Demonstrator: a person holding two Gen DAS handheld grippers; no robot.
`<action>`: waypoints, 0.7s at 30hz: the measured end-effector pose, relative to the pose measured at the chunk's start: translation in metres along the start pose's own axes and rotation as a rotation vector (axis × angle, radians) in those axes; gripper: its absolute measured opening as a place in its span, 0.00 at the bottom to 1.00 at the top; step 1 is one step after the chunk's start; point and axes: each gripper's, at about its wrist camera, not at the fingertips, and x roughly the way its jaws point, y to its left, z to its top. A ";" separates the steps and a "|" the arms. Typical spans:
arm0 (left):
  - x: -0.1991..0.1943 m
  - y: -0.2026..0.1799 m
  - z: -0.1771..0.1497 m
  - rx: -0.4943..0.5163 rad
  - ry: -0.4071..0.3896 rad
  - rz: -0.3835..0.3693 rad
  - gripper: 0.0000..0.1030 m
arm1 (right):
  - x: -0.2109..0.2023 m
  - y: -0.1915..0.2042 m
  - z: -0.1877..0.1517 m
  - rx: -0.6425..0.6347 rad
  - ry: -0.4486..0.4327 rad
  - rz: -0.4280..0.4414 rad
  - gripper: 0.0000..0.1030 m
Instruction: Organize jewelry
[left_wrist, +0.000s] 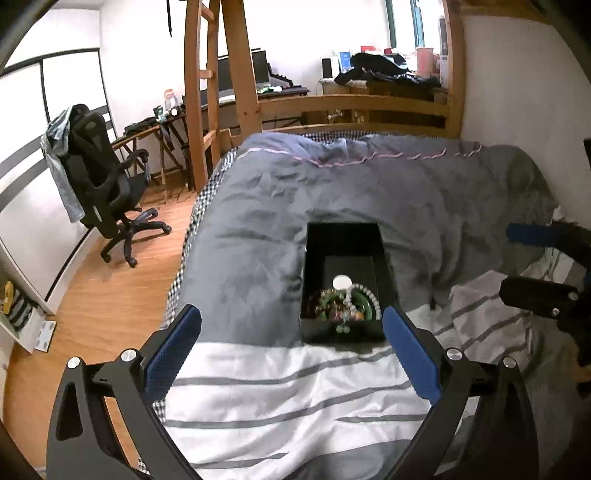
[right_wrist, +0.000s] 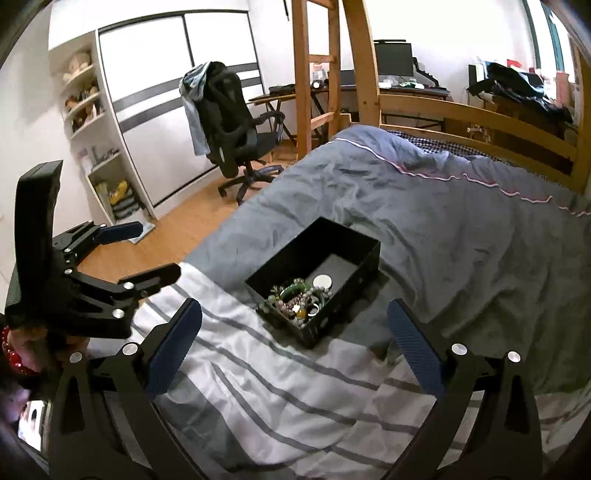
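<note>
A black open box (left_wrist: 345, 236) sits on the bed's grey duvet; it also shows in the right wrist view (right_wrist: 291, 254). Its near end holds a heap of jewelry (left_wrist: 345, 306): a green bangle, bead strands and a white round disc (left_wrist: 342, 282). The heap shows in the right wrist view too (right_wrist: 301, 301). My left gripper (left_wrist: 291, 350) is open and empty, just short of the box's near wall. My right gripper (right_wrist: 293, 347) is open and empty, a little before the box's near corner. The left gripper also appears at the left of the right wrist view (right_wrist: 140, 254).
A white sheet with grey stripes (left_wrist: 280, 398) lies under both grippers. The wooden bunk frame (left_wrist: 354, 107) bounds the far end of the bed. A black office chair (left_wrist: 99, 181), a desk with monitors and white shelves (right_wrist: 92, 122) stand off the bed's left side.
</note>
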 end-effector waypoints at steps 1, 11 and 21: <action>0.001 -0.001 -0.002 0.002 0.000 0.006 0.94 | 0.001 0.001 -0.001 -0.004 0.004 -0.005 0.96; 0.006 -0.008 -0.022 0.022 0.006 0.023 0.94 | 0.009 0.011 -0.016 -0.033 0.026 -0.010 0.96; 0.008 -0.007 -0.026 0.021 0.022 0.019 0.94 | 0.015 0.016 -0.023 -0.047 0.045 -0.011 0.96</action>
